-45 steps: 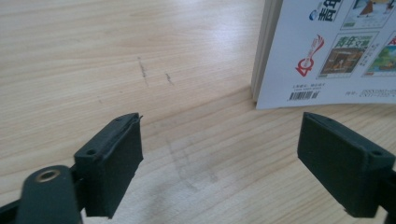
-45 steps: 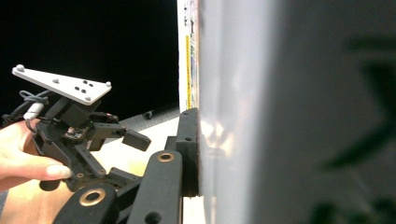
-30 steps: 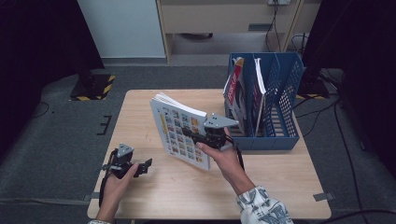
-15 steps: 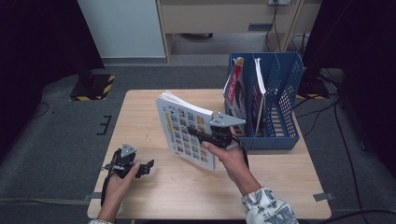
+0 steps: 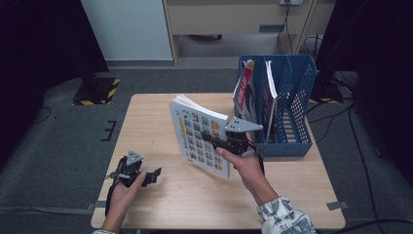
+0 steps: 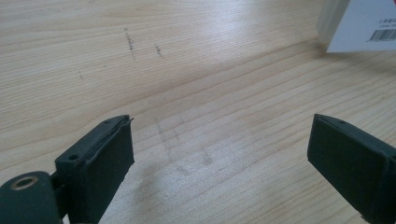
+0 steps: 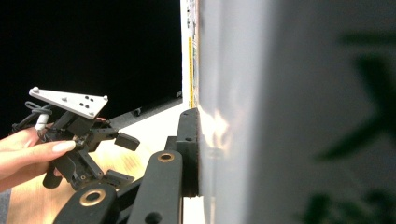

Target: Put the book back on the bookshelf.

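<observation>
Right gripper (image 5: 214,141) clamping upright book (image 5: 199,136), left gripper (image 5: 153,175) spread wide, well apart

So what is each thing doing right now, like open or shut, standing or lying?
Left tongs: open, holding nothing, low over the table.
Right tongs: shut on the picture book.
Picture book: closed, held up on edge, tilted, beside the rack.
Blue file rack: standing upright at the table's right edge, some slots free.
Magazines in the rack: standing on edge, leaning.
</observation>
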`<state>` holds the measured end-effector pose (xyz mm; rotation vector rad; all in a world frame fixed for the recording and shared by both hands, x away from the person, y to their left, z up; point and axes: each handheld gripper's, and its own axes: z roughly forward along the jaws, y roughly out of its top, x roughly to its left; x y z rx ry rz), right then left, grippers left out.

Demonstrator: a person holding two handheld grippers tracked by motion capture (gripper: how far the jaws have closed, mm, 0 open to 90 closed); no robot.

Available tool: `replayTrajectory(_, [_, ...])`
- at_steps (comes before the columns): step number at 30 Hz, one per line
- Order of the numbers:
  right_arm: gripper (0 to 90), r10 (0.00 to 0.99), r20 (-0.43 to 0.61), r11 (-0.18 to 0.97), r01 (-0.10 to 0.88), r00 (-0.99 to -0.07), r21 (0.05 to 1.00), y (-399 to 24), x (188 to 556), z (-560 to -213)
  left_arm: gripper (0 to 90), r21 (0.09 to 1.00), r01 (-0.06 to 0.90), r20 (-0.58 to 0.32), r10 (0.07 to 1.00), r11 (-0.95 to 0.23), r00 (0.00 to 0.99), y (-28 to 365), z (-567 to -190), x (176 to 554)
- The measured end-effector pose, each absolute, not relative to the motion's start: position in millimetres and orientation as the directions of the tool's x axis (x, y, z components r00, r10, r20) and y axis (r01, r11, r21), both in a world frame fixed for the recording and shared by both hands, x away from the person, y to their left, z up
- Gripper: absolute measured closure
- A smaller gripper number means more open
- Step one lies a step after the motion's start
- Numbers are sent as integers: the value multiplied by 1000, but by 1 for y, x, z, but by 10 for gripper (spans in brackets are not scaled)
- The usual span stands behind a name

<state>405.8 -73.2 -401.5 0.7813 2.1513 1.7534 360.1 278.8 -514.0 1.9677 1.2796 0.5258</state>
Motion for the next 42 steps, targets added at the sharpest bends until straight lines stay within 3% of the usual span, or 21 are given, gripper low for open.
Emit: replayTrajectory(42, [740,565,113,133,225,-817,965,-131,378,-399,68,736,620,-15,909,-272,416,281,-516,362])
